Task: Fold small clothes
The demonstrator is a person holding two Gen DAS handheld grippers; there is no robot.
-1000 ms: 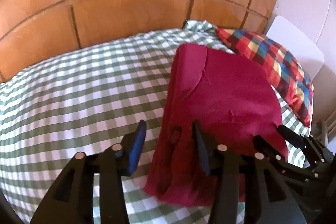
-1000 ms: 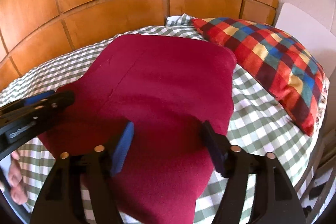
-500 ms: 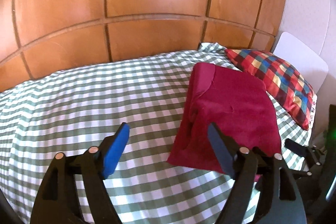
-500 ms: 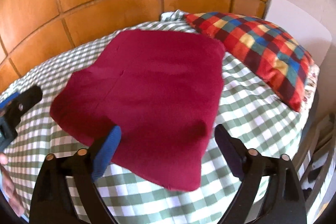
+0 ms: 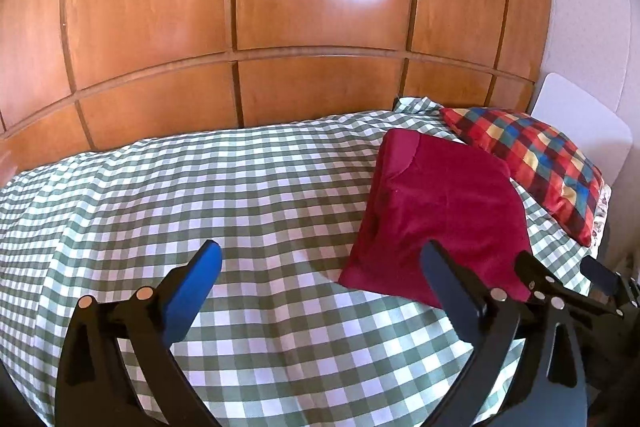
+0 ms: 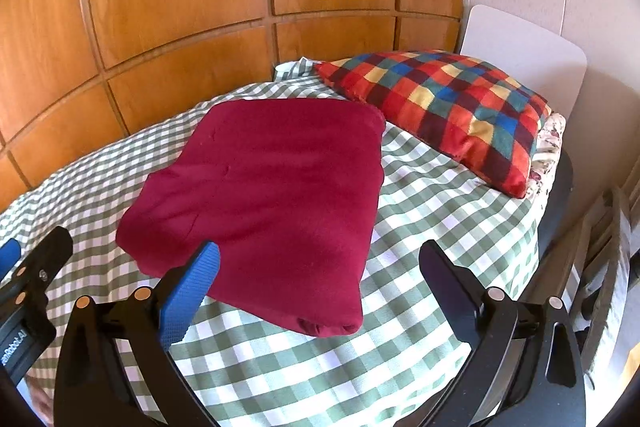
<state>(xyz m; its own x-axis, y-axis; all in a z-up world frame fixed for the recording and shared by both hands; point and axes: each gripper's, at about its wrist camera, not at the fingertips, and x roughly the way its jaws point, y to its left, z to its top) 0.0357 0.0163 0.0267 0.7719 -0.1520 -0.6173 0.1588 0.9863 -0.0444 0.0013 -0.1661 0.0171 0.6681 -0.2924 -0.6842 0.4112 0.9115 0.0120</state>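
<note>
A dark red garment [image 5: 444, 211] lies folded into a flat rectangle on the green-and-white checked bed; it also shows in the right wrist view [image 6: 272, 187]. My left gripper [image 5: 320, 267] is open and empty, above the bed, to the left of and nearer than the garment. My right gripper [image 6: 320, 263] is open and empty, held above the garment's near edge without touching it. The right gripper also shows at the right edge of the left wrist view [image 5: 568, 283], and the left gripper at the left edge of the right wrist view [image 6: 32, 279].
A multicoloured checked pillow [image 6: 444, 107] lies at the bed's head, just right of the garment. A white headboard [image 6: 520, 39] stands behind it. Wooden wall panels [image 5: 280, 27] run along the far side of the bed [image 5: 180, 195]. The bed's right edge drops off near a chair [image 6: 608, 247].
Both grippers have opened wider and pulled back and up from the garment, which now lies folded on the bed with nothing touching it.
</note>
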